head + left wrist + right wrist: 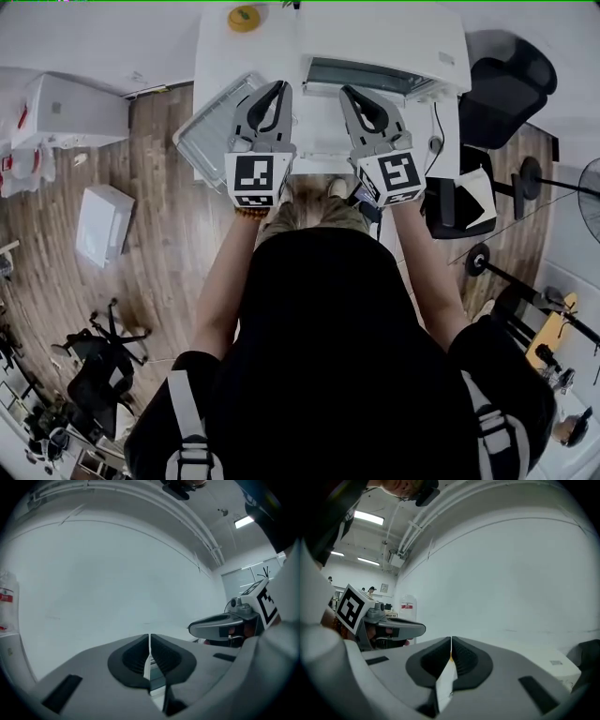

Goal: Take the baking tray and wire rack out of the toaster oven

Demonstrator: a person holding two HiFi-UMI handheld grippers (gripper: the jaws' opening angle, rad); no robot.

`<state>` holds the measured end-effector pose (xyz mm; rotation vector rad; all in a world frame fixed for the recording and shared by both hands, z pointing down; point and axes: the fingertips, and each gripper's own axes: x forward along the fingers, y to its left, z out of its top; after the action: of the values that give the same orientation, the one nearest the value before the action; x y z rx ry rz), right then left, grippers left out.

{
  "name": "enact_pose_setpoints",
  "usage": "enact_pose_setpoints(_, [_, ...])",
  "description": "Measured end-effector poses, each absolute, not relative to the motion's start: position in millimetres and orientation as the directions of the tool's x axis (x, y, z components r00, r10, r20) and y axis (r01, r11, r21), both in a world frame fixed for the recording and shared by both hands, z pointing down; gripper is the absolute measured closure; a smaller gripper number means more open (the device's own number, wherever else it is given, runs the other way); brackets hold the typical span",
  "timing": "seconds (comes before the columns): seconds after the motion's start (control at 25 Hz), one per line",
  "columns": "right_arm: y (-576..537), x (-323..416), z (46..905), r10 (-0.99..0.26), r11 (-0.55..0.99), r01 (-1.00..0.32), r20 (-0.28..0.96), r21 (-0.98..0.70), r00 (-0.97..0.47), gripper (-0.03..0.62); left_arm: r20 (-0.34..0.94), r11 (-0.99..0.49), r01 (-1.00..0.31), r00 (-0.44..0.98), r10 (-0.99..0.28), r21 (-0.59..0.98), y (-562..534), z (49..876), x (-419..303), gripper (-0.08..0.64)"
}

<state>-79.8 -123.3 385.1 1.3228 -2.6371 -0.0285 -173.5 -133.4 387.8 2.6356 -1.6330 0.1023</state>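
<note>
In the head view I look down on a white table (319,141) with a white toaster oven (384,42) at its back; the oven's glass door (366,77) faces me. A grey metal baking tray (211,127) lies at the table's left edge, partly jutting over it. I cannot make out a wire rack. My left gripper (278,89) and right gripper (349,94) are held side by side above the table, level, both shut and empty. The left gripper (149,651) and the right gripper (451,656) each face a bare white wall in their own views, pads together.
A yellow object (244,17) sits at the table's far edge. A black office chair (506,84) and weights (525,178) stand to the right. White boxes (103,220) lie on the wooden floor at left, with another dark chair (94,361) lower left.
</note>
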Motion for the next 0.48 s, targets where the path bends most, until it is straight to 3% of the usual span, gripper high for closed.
enact_pose_setpoints(0.48, [-112,-83,396,-0.794,0.601,-0.793,0.183,0.099,-0.580,0.563,0.114,-0.440,-0.897,0.432,-0.895,-0.053,-117,407,-180,0.526])
